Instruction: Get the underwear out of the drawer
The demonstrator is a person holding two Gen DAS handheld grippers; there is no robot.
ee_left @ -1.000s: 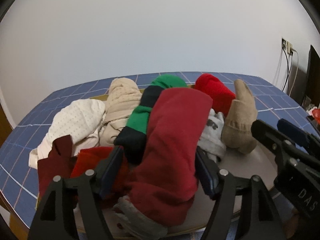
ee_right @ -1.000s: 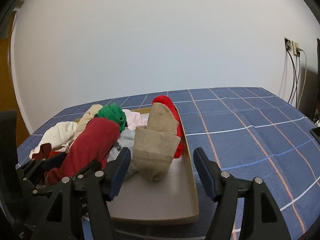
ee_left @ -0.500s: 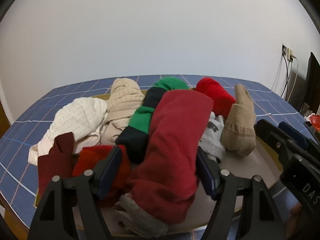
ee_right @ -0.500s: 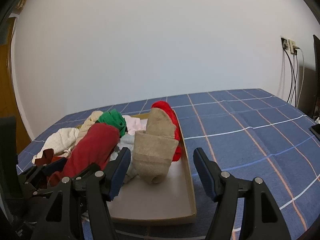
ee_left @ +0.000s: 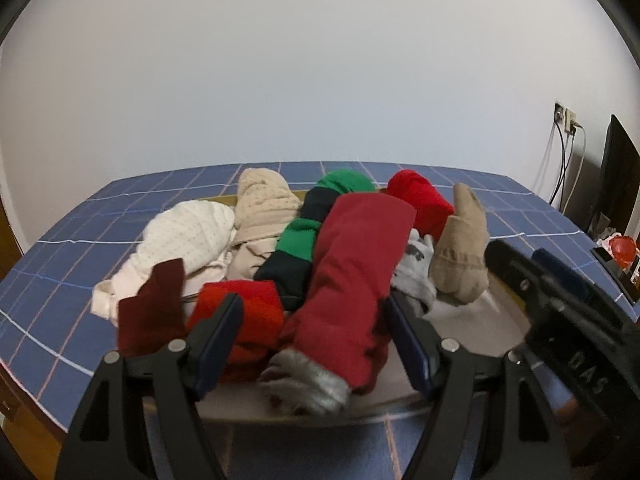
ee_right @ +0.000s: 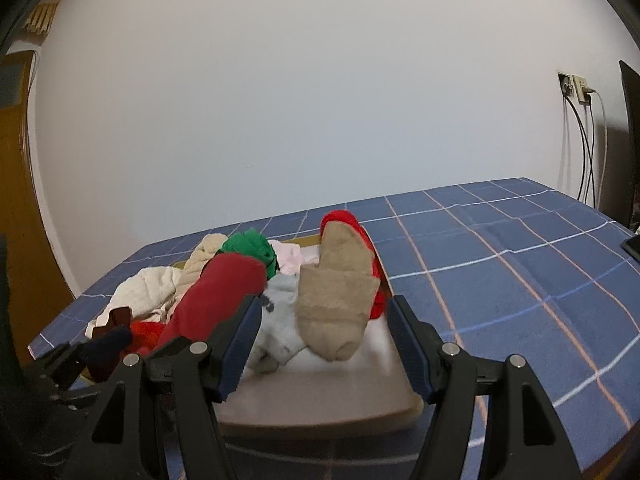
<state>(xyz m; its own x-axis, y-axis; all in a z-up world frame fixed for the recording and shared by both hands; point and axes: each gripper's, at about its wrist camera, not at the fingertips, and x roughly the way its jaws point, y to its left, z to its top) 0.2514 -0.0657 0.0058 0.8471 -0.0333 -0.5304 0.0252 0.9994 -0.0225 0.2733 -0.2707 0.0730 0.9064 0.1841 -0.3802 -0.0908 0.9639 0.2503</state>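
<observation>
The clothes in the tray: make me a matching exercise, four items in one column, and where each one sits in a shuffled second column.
Items:
1. tan sock
2. dark red roll
3. cream dotted garment
4. green-and-black striped roll

Places:
A. hanging over the tray's left edge
B. between the left gripper's open fingers
C. before the right gripper
D. between beige bundle and dark red roll

Pairs: 1-C, 2-B, 3-A, 4-D

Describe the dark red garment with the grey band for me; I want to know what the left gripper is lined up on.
The dark red garment is soft, thick-looking cloth rolled into a long bundle with a grey band at its near end. It lies lengthwise in the drawer, atop the pile, leaning on the green-and-black striped roll. The left gripper straddles its near end, jaws apart.
</observation>
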